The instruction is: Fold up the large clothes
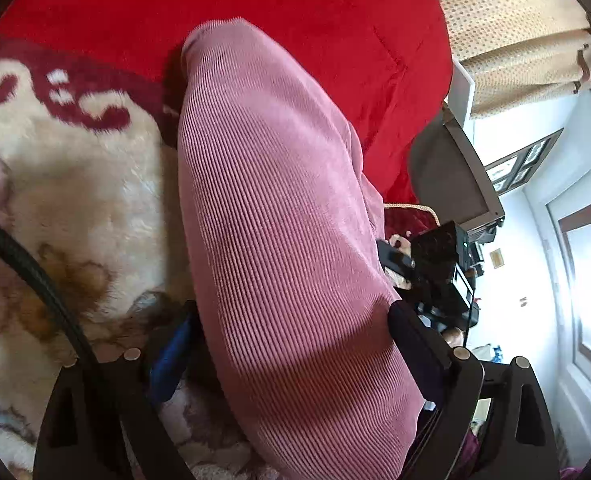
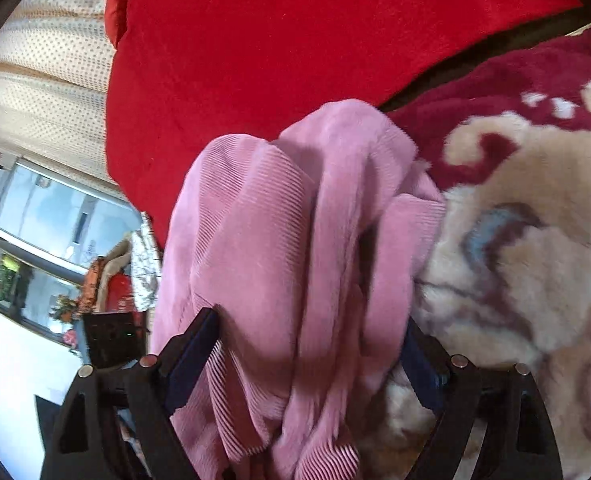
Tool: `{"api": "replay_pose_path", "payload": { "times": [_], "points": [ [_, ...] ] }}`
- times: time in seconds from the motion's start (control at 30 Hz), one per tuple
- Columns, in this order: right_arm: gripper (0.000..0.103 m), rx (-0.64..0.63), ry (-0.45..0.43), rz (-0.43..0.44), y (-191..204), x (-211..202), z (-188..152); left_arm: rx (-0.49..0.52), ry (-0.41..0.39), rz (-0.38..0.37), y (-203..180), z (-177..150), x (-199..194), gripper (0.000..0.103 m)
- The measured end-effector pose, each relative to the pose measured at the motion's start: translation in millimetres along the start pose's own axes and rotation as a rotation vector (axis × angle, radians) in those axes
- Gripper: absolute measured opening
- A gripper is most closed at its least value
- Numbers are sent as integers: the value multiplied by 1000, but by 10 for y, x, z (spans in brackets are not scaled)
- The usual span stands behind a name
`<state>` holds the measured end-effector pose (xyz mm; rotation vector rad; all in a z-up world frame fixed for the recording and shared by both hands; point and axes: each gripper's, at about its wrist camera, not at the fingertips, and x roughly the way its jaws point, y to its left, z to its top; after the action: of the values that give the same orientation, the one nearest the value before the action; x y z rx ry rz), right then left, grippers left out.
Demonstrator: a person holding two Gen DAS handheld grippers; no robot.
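A pink ribbed garment (image 1: 279, 216) hangs stretched from my left gripper (image 1: 291, 344) over the bed; the jaws stand on both sides of the cloth and hold it. The same pink garment (image 2: 295, 240) is bunched in folds in my right gripper (image 2: 311, 356), whose blue-padded fingers (image 2: 191, 356) close around the bundle. The other gripper shows in the left wrist view (image 1: 435, 268) to the right, next to the cloth. The garment's lower part is hidden behind the fingers in both views.
A red blanket (image 1: 255, 8) covers the far bed. A fluffy cream and maroon patterned blanket (image 1: 75, 168) lies beneath the garment. A dotted beige curtain (image 1: 515, 32), a window and a white door (image 1: 587, 280) are at the side. A black cable (image 1: 35, 264) crosses at left.
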<state>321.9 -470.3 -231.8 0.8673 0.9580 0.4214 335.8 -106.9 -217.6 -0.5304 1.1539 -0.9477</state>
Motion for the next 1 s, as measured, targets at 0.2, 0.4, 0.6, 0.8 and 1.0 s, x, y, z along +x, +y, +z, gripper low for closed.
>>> {"api": "replay_pose_path", "payload": {
  "times": [0.2, 0.4, 0.6, 0.8, 1.0],
  "points": [
    [78, -19, -10, 11, 89, 172, 53, 22, -13, 17, -78, -4, 48, 93],
    [50, -62, -57, -50, 304, 73, 3, 125, -77, 81, -288, -38, -14, 72],
    [43, -139, -125, -98, 598, -80, -110, 185, -110, 97, -470, -83, -111, 68],
    [42, -194, -177, -98, 807, -282, -310, 249, -144, 100, -698, -161, -301, 68],
    [42, -236, -218, -58, 1033, -457, -471, 295, -189, 112, -822, -325, -621, 68]
  ]
}}
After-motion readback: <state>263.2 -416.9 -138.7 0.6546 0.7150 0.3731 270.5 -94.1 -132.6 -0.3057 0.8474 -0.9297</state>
